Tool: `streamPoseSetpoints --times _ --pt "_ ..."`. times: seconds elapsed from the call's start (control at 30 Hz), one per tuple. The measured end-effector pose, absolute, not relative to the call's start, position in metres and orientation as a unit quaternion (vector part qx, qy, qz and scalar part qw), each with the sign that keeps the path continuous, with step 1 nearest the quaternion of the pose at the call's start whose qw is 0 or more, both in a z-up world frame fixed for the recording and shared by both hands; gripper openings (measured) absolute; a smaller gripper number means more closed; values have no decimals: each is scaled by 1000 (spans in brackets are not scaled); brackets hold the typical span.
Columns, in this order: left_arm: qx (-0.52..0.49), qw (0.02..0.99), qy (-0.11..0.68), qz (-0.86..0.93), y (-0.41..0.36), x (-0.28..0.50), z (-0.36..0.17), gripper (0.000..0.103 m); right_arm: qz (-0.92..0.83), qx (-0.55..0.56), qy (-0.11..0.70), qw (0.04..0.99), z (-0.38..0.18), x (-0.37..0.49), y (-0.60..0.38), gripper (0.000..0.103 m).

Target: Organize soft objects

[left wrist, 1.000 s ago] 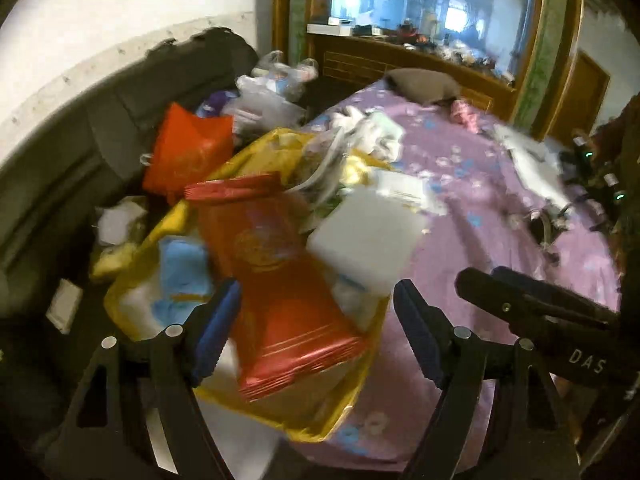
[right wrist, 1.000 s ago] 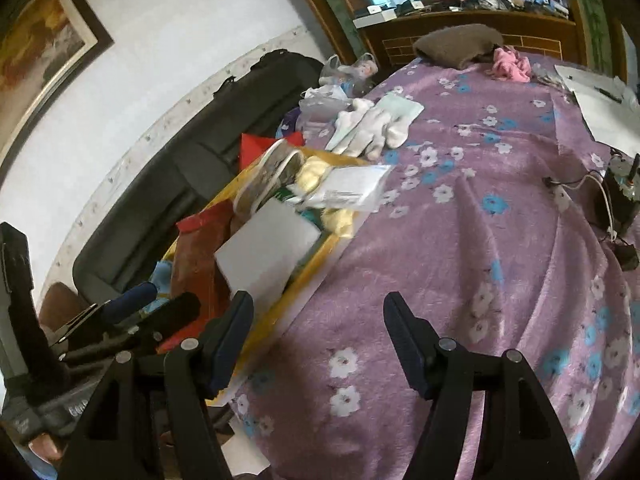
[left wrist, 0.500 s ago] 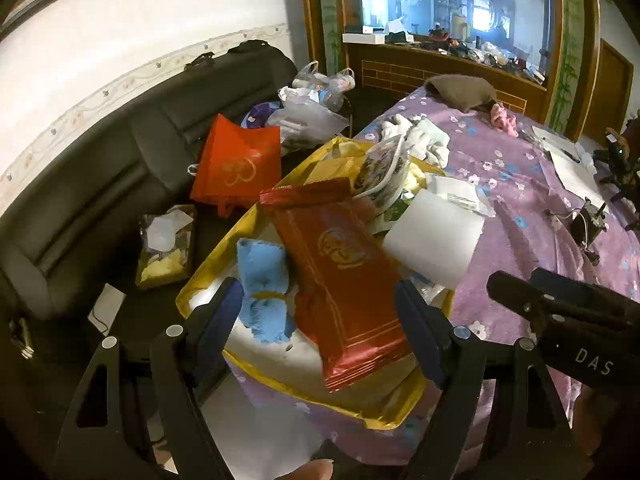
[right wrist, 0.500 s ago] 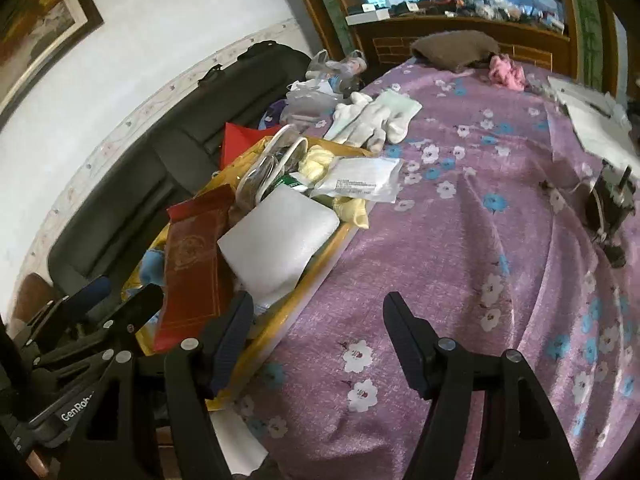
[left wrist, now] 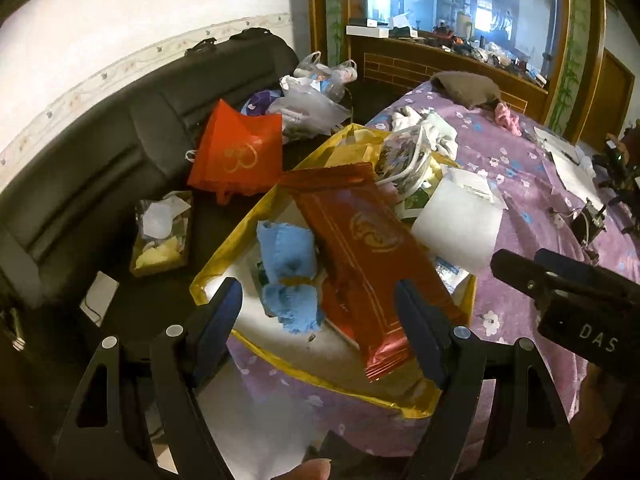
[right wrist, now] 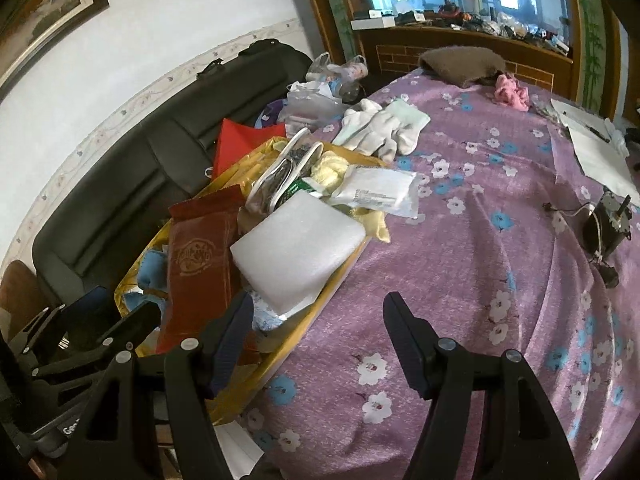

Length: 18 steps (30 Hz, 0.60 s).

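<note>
Left wrist: L gripper [left wrist: 320,312] jaws apart, empty, over blue cloth [left wrist: 290,270] & red pouch [left wrist: 360,248]; R gripper [right wrist: 318,332] spread too.

Blue cloth [right wrist: 154,270] mostly hidden behind red packet [right wrist: 198,264]. Yellow bag's [left wrist: 224,264] contents under foam block [right wrist: 298,250] unseen. Shelf items [right wrist: 516,26] too small to ID.

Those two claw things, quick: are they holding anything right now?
Left gripper: open, holding nothing, hovering over the yellow bag.
Right gripper: open, holding nothing, above the purple cloth.
</note>
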<state>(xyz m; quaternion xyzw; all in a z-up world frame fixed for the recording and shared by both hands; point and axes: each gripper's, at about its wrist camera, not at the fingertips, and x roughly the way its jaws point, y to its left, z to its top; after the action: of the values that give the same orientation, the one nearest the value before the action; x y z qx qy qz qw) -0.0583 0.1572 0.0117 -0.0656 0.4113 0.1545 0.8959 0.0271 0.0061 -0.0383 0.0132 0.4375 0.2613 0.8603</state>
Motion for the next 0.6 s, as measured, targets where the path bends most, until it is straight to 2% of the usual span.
streamPoseSetpoints --times 0.6 --pt "-65 895 416 149 173 -52 8 79 260 24 454 852 -44 28 18 68"
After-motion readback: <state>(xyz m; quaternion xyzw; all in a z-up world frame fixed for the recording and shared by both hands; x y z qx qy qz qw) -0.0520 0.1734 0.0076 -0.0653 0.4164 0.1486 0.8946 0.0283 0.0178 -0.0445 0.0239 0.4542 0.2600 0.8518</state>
